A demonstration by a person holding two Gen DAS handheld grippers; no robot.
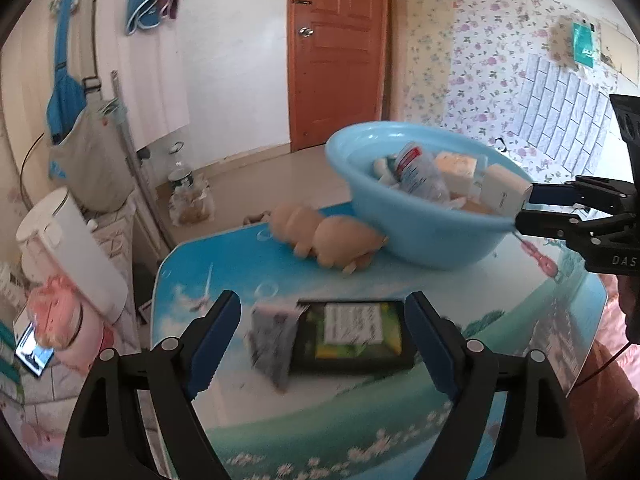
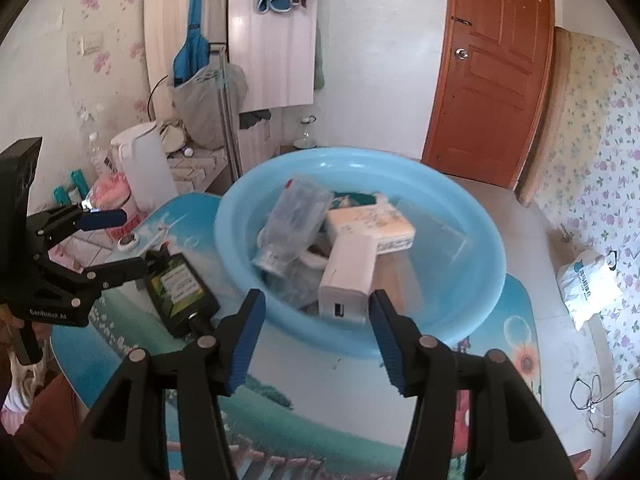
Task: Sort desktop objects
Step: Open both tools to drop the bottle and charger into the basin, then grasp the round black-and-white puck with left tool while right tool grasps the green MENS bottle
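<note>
Messy bedroom, printed table (image 1: pixel 240 264). Left wrist view: left gripper (image 1: pixel 322 340) gapes empty over the dark bottle (image 1: pixel 352 338) and a grey packet (image 1: pixel 272 342), both unsorted. Right wrist view: right gripper (image 2: pixel 318 336) parted, white box (image 2: pixel 348 276) sitting loose in the already well-filled blue basin (image 2: pixel 472 240).

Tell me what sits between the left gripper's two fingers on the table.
In the left wrist view, the open left gripper frames a dark flat bottle lying on the table, with a blurred grey packet against it; neither finger touches them.
</note>
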